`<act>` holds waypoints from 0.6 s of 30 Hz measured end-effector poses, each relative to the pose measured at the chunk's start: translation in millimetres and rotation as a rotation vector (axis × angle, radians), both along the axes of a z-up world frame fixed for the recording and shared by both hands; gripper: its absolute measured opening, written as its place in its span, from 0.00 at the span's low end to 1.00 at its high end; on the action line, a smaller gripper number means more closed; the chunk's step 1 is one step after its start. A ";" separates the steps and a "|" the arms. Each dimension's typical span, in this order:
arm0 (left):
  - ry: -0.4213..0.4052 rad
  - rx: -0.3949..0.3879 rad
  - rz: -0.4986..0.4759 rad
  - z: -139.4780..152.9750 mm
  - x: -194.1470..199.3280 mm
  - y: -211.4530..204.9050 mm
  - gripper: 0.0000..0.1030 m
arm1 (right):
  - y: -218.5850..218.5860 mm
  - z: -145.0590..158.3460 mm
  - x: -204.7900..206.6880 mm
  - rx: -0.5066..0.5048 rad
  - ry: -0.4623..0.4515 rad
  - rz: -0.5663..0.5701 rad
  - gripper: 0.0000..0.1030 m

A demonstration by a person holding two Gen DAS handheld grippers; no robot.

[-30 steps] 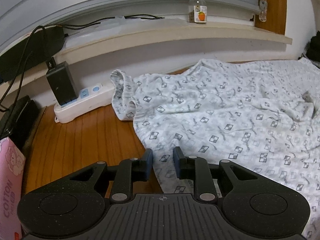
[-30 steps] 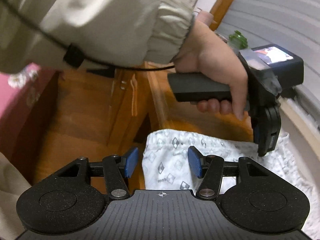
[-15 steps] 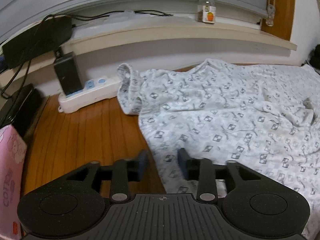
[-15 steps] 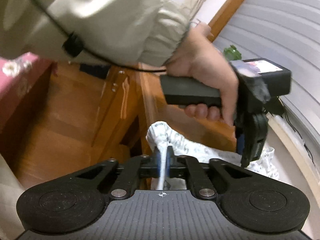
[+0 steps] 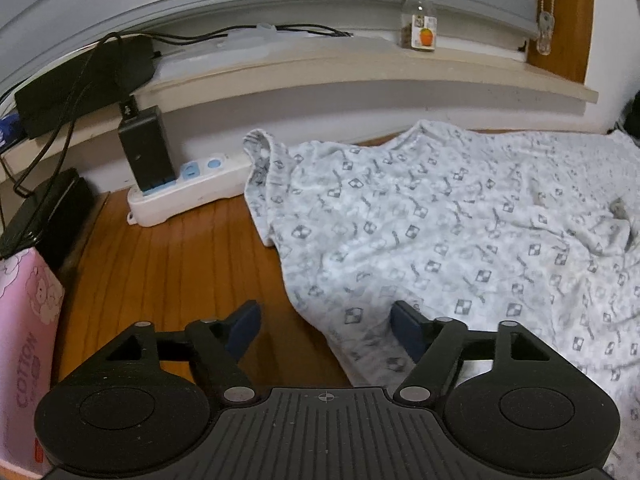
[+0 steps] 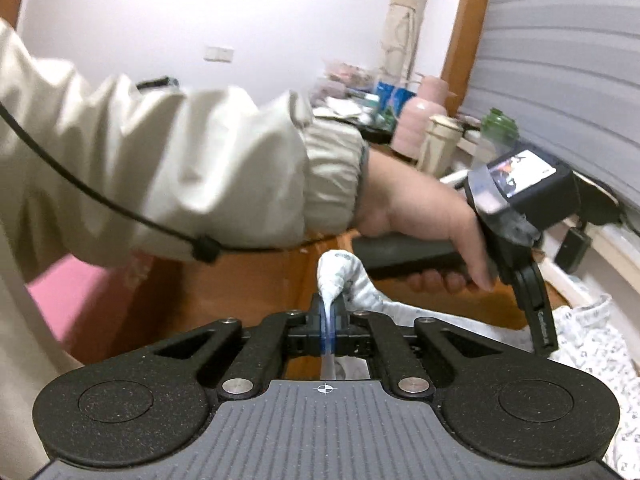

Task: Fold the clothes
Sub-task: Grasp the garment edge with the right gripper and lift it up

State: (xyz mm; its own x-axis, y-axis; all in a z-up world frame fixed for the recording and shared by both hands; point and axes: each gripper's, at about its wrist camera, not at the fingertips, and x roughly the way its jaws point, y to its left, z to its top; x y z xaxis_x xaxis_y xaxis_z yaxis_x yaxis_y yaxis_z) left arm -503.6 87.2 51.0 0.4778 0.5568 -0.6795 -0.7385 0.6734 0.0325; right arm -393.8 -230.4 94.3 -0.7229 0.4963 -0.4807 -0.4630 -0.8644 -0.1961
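Lying pinched in right tongs point(image 6: 329, 322): garment point(image 6: 340, 276)

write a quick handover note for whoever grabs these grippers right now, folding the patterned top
Left gripper: jaws wide open, empty, over the near edge of the white grey-patterned fabric garment.
Right gripper: jaws shut on a pinched bit of that garment, lifted off the brown wooden tabletop.
Garment: mostly spread flat, one end close to the white power strip.
Done: right-side grasp only; no fold visible.
Left: probably grip the near edge with the left, then fold.
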 end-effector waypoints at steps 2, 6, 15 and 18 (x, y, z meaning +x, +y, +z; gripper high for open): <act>-0.018 0.006 0.006 3.3 -3.2 -1.9 0.76 | -4.2 5.5 2.2 0.006 -0.007 0.011 0.03; -0.094 0.009 0.041 13.5 -13.5 -2.9 0.76 | -9.2 8.0 8.5 -0.014 -0.008 0.039 0.03; -0.033 -0.041 0.064 -2.2 -19.7 -1.9 0.69 | -3.8 18.4 12.3 -0.006 -0.035 0.083 0.03; -0.022 -0.044 0.070 -3.2 -25.6 -3.9 0.67 | 2.3 32.7 23.6 0.033 -0.063 0.062 0.03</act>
State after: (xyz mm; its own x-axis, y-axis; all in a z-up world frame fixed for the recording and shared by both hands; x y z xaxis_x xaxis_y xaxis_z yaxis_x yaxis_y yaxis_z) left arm -529.1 83.4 47.8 0.4536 0.5588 -0.6943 -0.7840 0.6207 -0.0126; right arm -370.2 -228.1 127.0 -0.7219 0.4678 -0.5099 -0.3945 -0.8836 -0.2521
